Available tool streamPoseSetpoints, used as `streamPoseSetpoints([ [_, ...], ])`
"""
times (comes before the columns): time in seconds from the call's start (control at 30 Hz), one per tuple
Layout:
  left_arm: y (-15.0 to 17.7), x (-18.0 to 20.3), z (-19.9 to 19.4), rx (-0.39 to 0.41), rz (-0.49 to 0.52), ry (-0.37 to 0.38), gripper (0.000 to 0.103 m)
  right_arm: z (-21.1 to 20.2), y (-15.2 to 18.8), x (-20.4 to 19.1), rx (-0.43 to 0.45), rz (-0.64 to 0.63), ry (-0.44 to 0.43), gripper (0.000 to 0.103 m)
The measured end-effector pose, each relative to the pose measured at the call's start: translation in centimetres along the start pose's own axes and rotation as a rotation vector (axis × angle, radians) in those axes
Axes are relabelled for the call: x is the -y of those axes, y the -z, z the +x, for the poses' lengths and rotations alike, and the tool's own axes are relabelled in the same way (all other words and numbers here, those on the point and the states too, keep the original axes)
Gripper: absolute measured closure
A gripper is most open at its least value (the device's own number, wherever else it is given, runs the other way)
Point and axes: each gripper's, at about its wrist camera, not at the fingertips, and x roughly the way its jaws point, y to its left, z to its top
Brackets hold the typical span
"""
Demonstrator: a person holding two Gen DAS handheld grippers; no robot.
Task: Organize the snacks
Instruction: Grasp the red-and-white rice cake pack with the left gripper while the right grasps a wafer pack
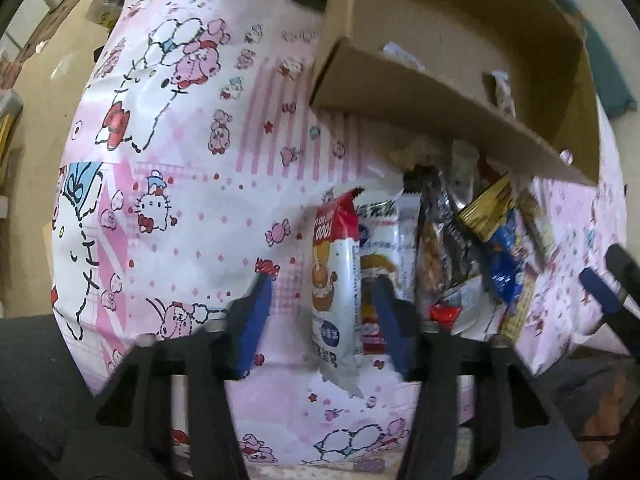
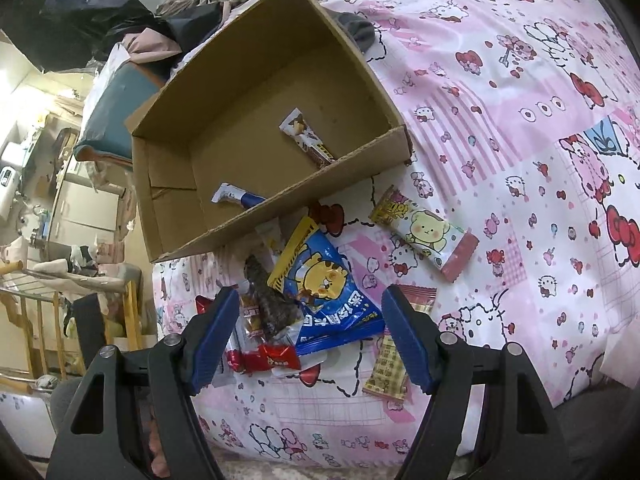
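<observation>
Cardboard box [image 2: 256, 92] at upper centre of the right view holds only two snack packets, while the snack pile [image 2: 316, 292] waits on the pink sheet [image 2: 520, 160]; our left gripper [image 1: 320, 316] and right gripper [image 2: 310, 332] hang with jaws released, so we judge most sorting remains.

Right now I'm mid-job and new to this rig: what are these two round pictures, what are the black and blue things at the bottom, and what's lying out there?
Each picture comes from a camera on a handheld gripper, looking forward along its two blue-padded fingers. One shows the left gripper, the other the right gripper. Both are open and hold nothing. The left straddles a white and red snack pack. The right hovers over a pile with a blue tiger bag on top. A bear bar lies apart to the right. Everything sits on a pink cartoon sheet. The cardboard box behind the pile already holds two snacks.
</observation>
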Motion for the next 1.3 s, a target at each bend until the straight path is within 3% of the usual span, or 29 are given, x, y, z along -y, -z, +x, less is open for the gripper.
streamPoseSetpoints([
  [0.03, 0.1, 0.0, 0.2, -0.010, 0.003, -0.003, 0.090, 0.0, 0.0, 0.1, -0.003, 0.001, 0.002, 0.027],
  [0.17, 0.4, 0.3, 0.4, -0.030, 0.014, -0.003, 0.091, 0.4, 0.0, 1.0, -0.028, 0.025, 0.007, 0.027],
  [0.23, 0.4, 0.3, -0.1, -0.014, 0.015, -0.004, 0.091, 1.0, 0.1, 1.8, -0.060, 0.037, 0.051, 0.028],
  [0.27, 0.3, 0.0, -0.6, -0.004, 0.015, -0.012, 0.091, 1.3, 0.3, 2.2, -0.082, 0.046, 0.069, 0.030],
  [0.33, 0.4, -0.3, -1.3, 0.020, 0.012, -0.029, 0.091, 2.1, 0.8, 3.4, -0.142, 0.085, 0.085, 0.043],
  [0.43, 0.2, -0.4, -2.0, 0.045, 0.008, -0.029, 0.091, 3.5, 1.5, 4.2, -0.197, 0.063, 0.192, 0.046],
  [0.57, -0.2, -0.2, -2.8, 0.080, 0.027, -0.045, 0.091, 5.9, 2.0, 3.6, -0.261, 0.004, 0.258, 0.050],
  [0.67, -0.3, -0.5, -3.2, 0.091, 0.023, -0.049, 0.091, 6.9, 2.3, 3.1, -0.263, -0.042, 0.350, 0.072],
  [0.7, -0.3, -0.8, -3.5, 0.095, 0.015, -0.047, 0.091, 6.7, 2.3, 3.2, -0.256, -0.052, 0.372, 0.074],
  [0.87, -0.5, -1.5, -5.0, 0.131, -0.004, -0.016, 0.091, 4.0, 1.8, 3.2, -0.191, -0.025, 0.278, 0.074],
  [1.0, -0.4, -1.0, -5.7, 0.177, 0.014, -0.027, 0.091, 0.5, 1.2, 2.8, -0.079, 0.006, 0.111, 0.074],
  [1.2, -0.4, -0.8, -6.8, 0.252, 0.040, -0.009, 0.091, -3.1, -0.3, -1.0, 0.061, -0.094, -0.049, 0.074],
  [1.3, -0.8, -0.2, -7.5, 0.273, 0.060, -0.053, 0.091, -3.4, -0.8, -2.7, 0.083, -0.126, -0.096, 0.074],
])
